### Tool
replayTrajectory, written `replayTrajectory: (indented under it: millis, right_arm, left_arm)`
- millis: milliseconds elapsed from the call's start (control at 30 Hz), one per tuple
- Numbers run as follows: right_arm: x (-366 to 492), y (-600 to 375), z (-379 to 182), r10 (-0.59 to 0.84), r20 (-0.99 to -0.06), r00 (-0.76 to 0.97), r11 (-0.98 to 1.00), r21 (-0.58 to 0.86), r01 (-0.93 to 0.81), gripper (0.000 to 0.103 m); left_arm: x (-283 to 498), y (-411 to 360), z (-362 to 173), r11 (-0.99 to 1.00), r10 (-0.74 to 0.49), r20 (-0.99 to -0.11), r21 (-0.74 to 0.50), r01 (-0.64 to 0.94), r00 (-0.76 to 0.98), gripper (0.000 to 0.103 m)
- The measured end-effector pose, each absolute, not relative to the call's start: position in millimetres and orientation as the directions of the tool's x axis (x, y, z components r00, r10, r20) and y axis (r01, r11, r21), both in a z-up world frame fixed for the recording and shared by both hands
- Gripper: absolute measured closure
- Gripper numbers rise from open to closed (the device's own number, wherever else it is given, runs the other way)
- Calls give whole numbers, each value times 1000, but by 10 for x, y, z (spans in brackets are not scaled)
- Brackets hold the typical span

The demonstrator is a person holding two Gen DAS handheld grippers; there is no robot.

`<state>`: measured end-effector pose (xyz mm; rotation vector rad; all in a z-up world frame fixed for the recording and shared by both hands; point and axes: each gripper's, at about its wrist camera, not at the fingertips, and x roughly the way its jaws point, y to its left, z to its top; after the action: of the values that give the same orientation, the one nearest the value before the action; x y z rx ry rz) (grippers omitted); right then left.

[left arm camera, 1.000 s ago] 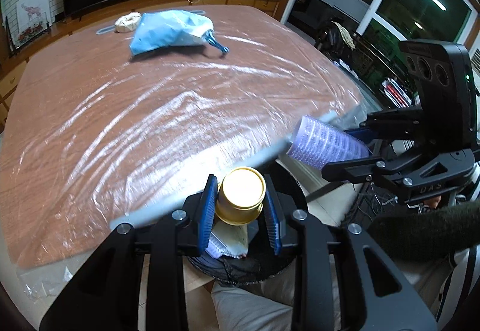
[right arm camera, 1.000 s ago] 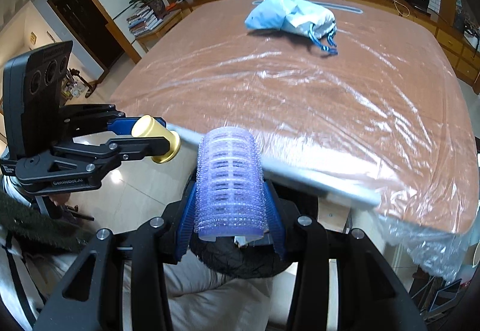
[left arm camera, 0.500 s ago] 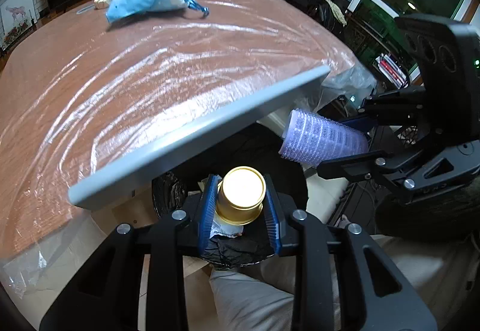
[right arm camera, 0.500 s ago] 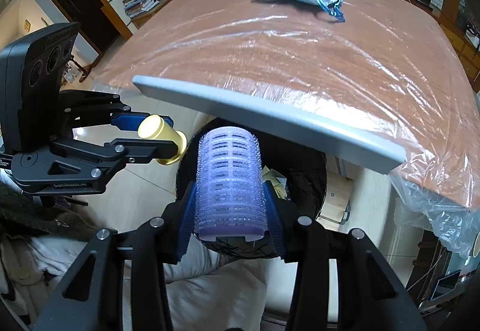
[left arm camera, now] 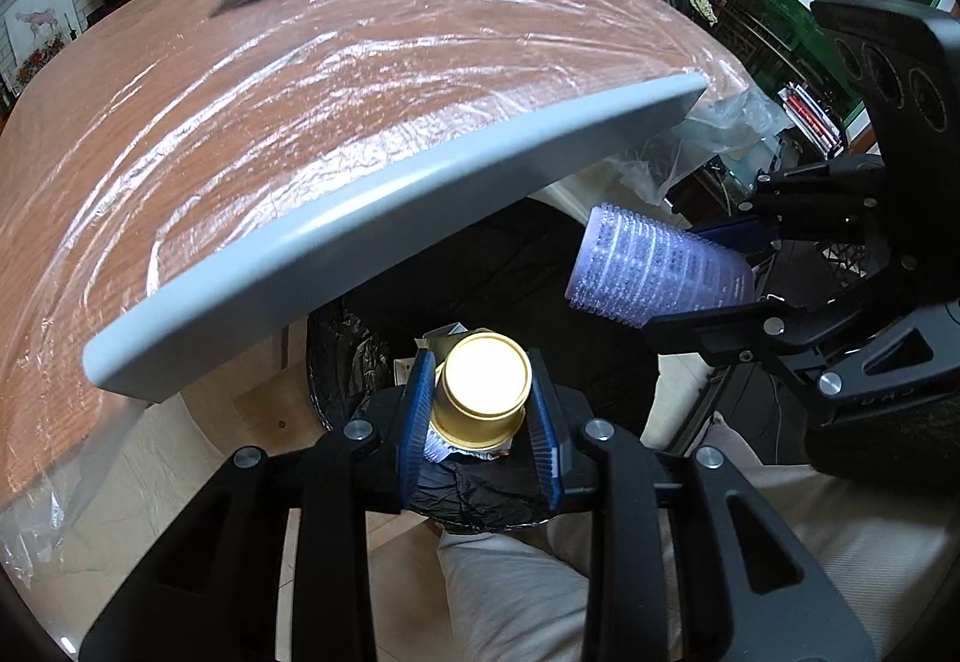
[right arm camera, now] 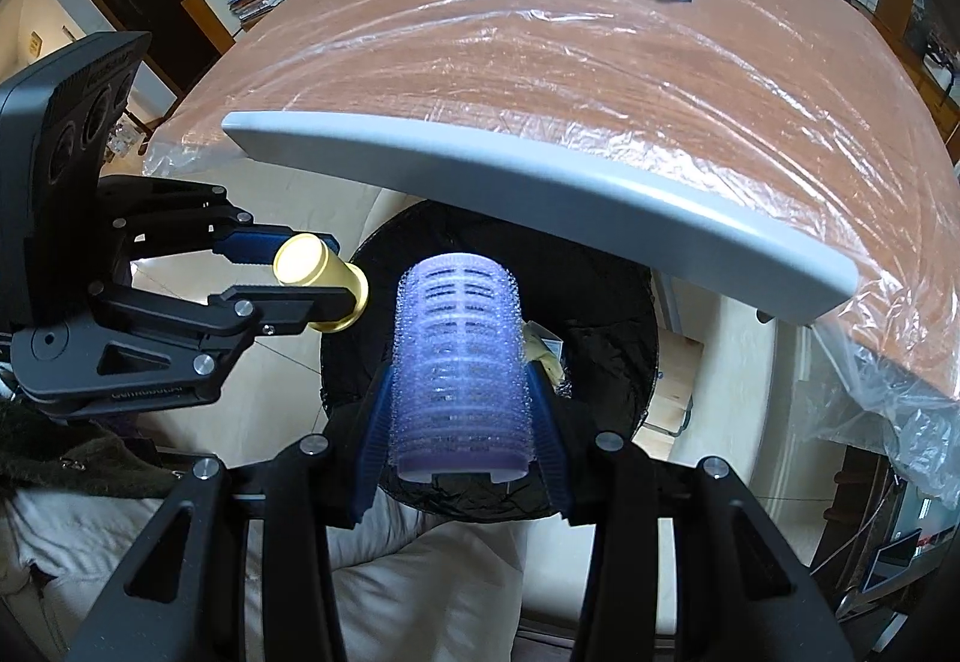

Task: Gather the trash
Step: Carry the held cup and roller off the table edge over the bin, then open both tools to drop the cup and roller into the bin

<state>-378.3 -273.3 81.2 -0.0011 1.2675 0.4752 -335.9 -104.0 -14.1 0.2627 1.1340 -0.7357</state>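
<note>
Both grippers sank below table edge | left gripper [left arm camera: 480, 416] jaws clamp gold cap [left arm camera: 482, 386] | right gripper [right arm camera: 462, 416] jaws clamp bristly roller [right arm camera: 459, 362]

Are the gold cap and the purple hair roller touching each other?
Apart. The right wrist view shows bin liner between the gold cap and purple hair roller, each in its own gripper.

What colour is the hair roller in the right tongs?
Pale lilac-purple, with rows of tiny bristles and slots; the hair roller shows best in the right wrist view.
</note>
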Motion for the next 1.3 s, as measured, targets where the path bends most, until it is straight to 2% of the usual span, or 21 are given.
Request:
replayTrajectory:
  millis: [800,1300]
  right_arm:
    - [-3686,-2564,461,271,-944,190,910,187,-371,60]
    - [-3647,-2537,393,258,-951,172,905,176,-387,60]
  left_arm:
    - [-3316,-1193,-584,730,-296,-936,-93,678,191,71]
    - [-3266,-1235,-691,730,-277,-943,-82,679,184,71]
